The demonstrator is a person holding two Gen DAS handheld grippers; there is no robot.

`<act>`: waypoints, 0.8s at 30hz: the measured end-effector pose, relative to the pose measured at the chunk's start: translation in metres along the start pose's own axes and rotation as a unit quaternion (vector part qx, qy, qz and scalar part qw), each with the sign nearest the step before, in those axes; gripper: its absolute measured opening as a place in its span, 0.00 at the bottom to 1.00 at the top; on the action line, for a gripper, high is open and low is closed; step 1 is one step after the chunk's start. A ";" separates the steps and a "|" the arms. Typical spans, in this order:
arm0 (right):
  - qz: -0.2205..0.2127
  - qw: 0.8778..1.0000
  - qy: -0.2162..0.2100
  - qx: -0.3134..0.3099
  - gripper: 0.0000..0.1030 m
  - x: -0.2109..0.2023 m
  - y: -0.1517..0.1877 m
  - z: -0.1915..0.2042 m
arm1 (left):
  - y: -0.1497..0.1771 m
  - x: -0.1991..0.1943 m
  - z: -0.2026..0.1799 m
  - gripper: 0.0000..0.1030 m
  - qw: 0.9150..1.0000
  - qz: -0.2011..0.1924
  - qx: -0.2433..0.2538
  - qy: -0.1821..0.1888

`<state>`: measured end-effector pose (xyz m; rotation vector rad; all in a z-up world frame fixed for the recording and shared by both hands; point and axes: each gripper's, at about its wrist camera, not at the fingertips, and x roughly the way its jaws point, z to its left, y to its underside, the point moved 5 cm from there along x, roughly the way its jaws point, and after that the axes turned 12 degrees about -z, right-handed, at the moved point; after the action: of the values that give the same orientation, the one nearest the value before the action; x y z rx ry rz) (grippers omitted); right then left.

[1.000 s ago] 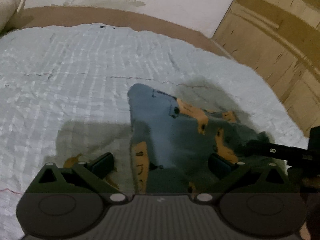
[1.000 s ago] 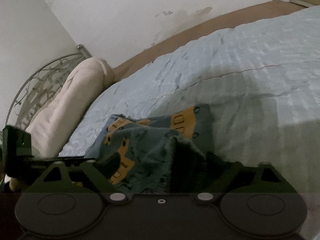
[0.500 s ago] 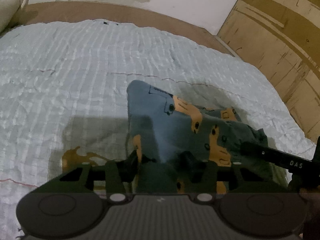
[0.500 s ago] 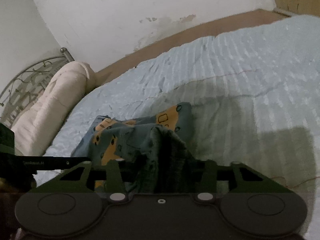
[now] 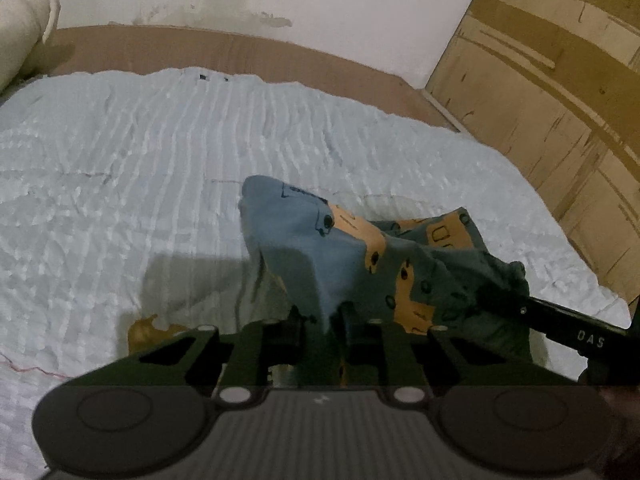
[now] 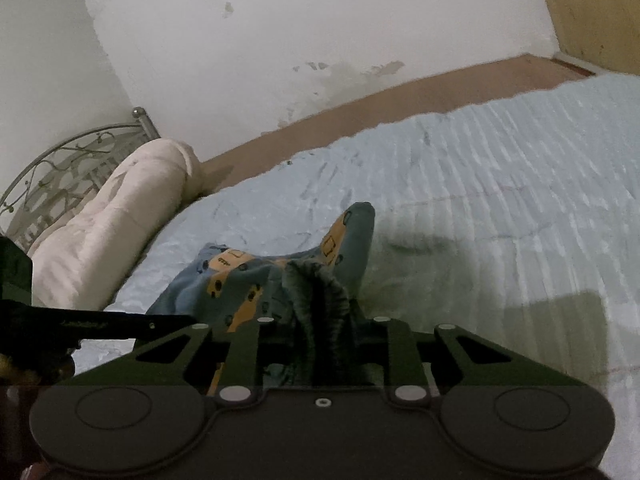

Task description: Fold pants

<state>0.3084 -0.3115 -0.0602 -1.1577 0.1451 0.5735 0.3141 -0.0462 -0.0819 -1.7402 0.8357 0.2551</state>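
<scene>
On my left wrist view I see a rolled cream pillow (image 5: 24, 32) at the far left edge, then the pale blue quilted bedspread (image 5: 120, 200) spreading across the bed, with an orange stain (image 5: 146, 330) on it just ahead of my tool. My left gripper (image 5: 325, 320) has its jaws drawn together on a pinch of the pants (image 5: 320, 248), blue-grey with orange vehicle prints, and the cloth rises from the bedspread in a peak toward the jaws. To the right of that, the rest of the garment lies bunched on the cover, and the dark finger of my right gripper (image 5: 500, 294) comes in from the right edge, its tip buried in the crumpled fabric. A wooden wardrobe (image 5: 540, 100) stands past the bed's right side. On my right wrist view, a metal headboard (image 6: 60, 168) and the pillow (image 6: 120, 220) sit at the left, the left gripper's body (image 6: 92, 322) reaches in below them, and the pants (image 6: 240, 276) lie in the middle of the bedspread (image 6: 500, 220). My right gripper (image 6: 322, 320) is clamped on a ribbed dark fold of the pants, lifted off the cover, with one printed corner standing up behind it
</scene>
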 end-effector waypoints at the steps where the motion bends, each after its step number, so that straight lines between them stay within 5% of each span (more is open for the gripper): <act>1: -0.002 1.000 -0.003 -0.003 0.23 0.001 -0.003 0.003 | -0.002 -0.001 0.001 0.19 1.000 -0.002 0.000 0.001; 13: -0.016 0.999 -0.037 -0.010 0.22 0.068 -0.032 0.044 | -0.052 0.000 0.046 0.18 0.998 -0.036 -0.014 -0.043; 24: 0.031 0.999 -0.003 -0.008 0.24 0.121 -0.013 0.038 | -0.047 0.029 0.075 0.22 0.997 0.000 -0.015 -0.076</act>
<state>0.4104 -0.2383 -0.0813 -1.1701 0.1707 0.6336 0.3838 0.0156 -0.0885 -1.7246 0.7238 0.3968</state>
